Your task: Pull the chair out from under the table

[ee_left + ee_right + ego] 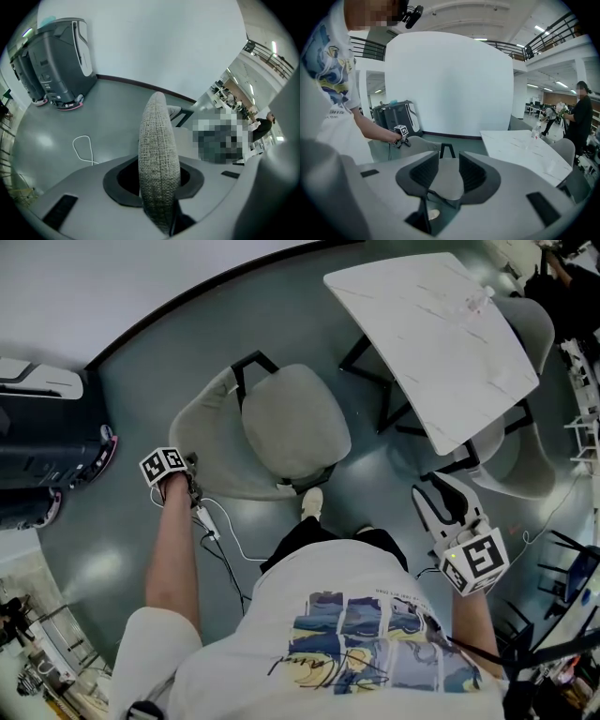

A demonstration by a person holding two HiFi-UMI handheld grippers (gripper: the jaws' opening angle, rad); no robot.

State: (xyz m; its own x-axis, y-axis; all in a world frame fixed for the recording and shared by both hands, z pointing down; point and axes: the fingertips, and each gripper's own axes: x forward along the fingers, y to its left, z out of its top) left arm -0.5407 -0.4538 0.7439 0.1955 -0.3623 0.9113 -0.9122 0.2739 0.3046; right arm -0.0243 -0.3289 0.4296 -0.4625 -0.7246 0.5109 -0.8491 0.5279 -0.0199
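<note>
The grey fabric chair (295,423) stands on the floor left of the white table (441,343), apart from it. My left gripper (190,468) is at the left rim of the curved backrest (202,442). In the left gripper view the woven backrest rim (158,150) fills the gap of the left gripper (158,187), whose jaws are shut on it. My right gripper (442,491) hangs open near the table's front corner, holding nothing. In the right gripper view the chair seat (443,180) shows beyond the gap of the right gripper (444,173).
A dark machine (47,446) stands by the wall at the left. A white cable (220,531) lies on the floor by the chair. Two more grey chairs (525,456) flank the table. A bottle (478,301) lies on the table. A shoe (312,502) rests by the seat.
</note>
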